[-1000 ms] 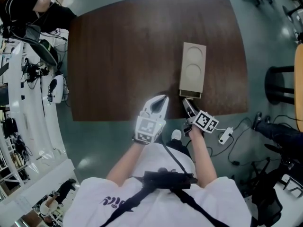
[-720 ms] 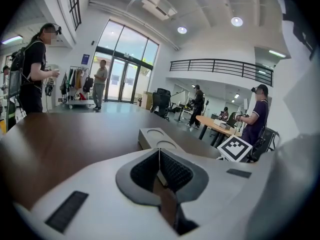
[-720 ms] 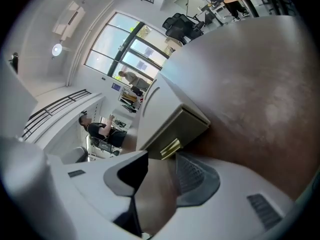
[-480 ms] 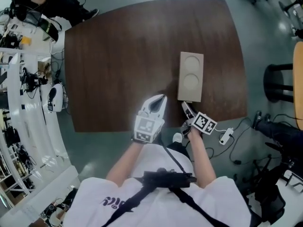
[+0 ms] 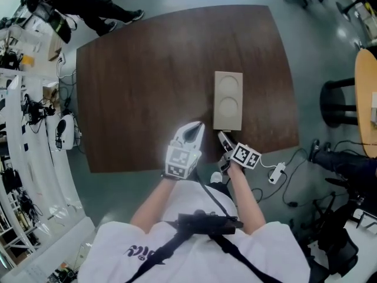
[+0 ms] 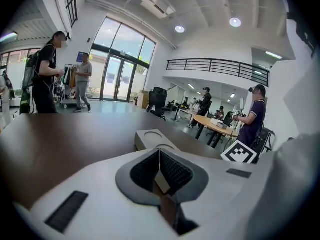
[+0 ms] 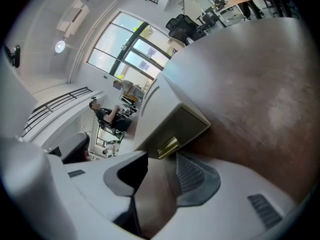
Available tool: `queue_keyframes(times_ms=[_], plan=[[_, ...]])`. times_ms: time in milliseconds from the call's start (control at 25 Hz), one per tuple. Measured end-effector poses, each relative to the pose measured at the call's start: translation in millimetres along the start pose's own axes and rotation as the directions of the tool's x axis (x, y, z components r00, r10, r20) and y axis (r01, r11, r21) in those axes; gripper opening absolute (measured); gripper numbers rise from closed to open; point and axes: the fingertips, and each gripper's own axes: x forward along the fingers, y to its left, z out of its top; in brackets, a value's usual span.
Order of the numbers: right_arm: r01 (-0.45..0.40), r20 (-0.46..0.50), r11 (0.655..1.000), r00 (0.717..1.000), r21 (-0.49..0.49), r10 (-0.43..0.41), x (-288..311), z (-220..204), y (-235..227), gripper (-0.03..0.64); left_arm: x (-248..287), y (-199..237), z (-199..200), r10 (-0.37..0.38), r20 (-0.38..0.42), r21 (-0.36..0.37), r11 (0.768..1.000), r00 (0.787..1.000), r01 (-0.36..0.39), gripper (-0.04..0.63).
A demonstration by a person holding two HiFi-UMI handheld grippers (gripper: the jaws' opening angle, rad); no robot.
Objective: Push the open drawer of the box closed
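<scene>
A beige box (image 5: 227,101) with two round recesses on top lies on the dark brown table (image 5: 147,69), near its front edge. Its drawer front sits about flush with the box body (image 7: 160,104); the brass handle (image 7: 167,146) faces me. My right gripper (image 5: 222,138) is at that near end, jaws apart, the handle just off their tips (image 7: 160,164). My left gripper (image 5: 198,127) hovers over the table edge left of the box, its pads pressed together (image 6: 159,156) and holding nothing. The box (image 6: 152,138) lies ahead and right of it.
A black stool (image 5: 336,102) and a round wooden table (image 5: 366,99) stand to the right. A power strip with cables (image 5: 275,174) lies on the floor by the table's near right corner. White racks (image 5: 23,128) line the left. People stand beyond the table.
The drawer end that jutted out toward me has slid into the box, and my right gripper followed it forward. The left gripper stayed where it was.
</scene>
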Motion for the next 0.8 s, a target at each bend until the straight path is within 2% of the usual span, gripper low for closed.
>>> queue_keyframes(times_ms=[320, 480, 640, 800], plan=[[0.0, 0.026, 0.999, 1.0, -0.041, 0.001, -45.9, -5.0, -11.5, 0.178, -8.3, -44.9, 9.8, 0.005, 0.047, 0.045, 0.999, 0.999, -0.007, 0.011], [-0.019, 0.072, 0.99, 0.997, -0.141, 0.029, -84.2, -4.1, 2.9, 0.177, -29.6, -66.3, 4.7, 0.024, 0.076, 0.044, 0.999, 0.997, -0.027, 0.011], [-0.039, 0.149, 0.94, 0.984, -0.339, 0.095, -127.6, 14.9, 41.4, 0.176, -54.0, -87.0, 19.5, 0.049, 0.158, 0.029, 0.998, 0.986, -0.054, 0.011], [-0.036, 0.196, 0.849, 0.967, -0.528, 0.162, -192.2, 26.9, 81.3, 0.176, -85.4, -131.5, 40.9, 0.088, 0.241, -0.009, 0.996, 0.966, -0.088, 0.011]])
